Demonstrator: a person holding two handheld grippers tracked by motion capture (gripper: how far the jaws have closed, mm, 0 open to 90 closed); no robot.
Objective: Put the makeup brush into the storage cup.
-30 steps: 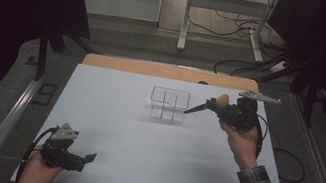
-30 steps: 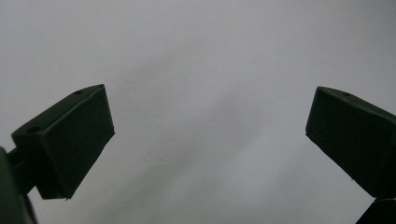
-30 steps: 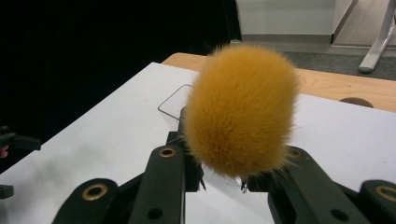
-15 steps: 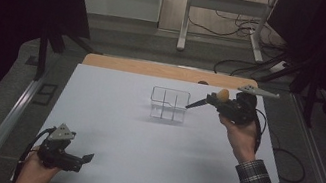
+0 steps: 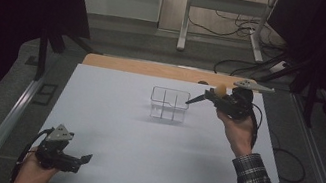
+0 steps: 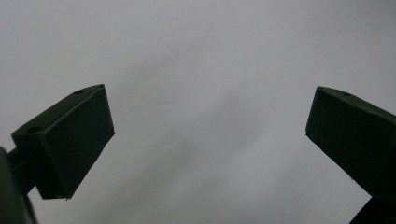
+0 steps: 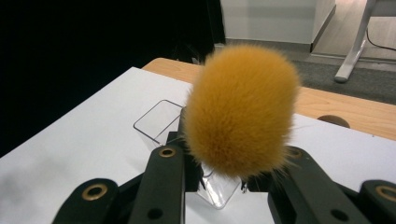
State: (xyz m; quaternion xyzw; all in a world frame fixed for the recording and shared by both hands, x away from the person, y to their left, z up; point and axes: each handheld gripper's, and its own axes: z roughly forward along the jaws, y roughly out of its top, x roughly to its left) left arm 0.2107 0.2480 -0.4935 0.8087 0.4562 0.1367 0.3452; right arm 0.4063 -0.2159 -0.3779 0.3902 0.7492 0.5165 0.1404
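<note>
The right tongs (image 7: 224,163) are clamped on a fuzzy orange pompom (image 7: 240,109), held just above the clear divided box (image 5: 169,104) on the table (image 5: 111,113); it looks featherlight, soft and squashable, best pinched mid-body, while the left tongs (image 6: 205,140) rest apart.

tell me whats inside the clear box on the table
The clear box has dividers and its compartments look empty in the high view. In the right gripper view, the orange pompom, clamped in the right gripper, covers part of the box.

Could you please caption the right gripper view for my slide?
Right gripper clamps a fuzzy orange pom-pom above a clear divided box on the white table.
</note>
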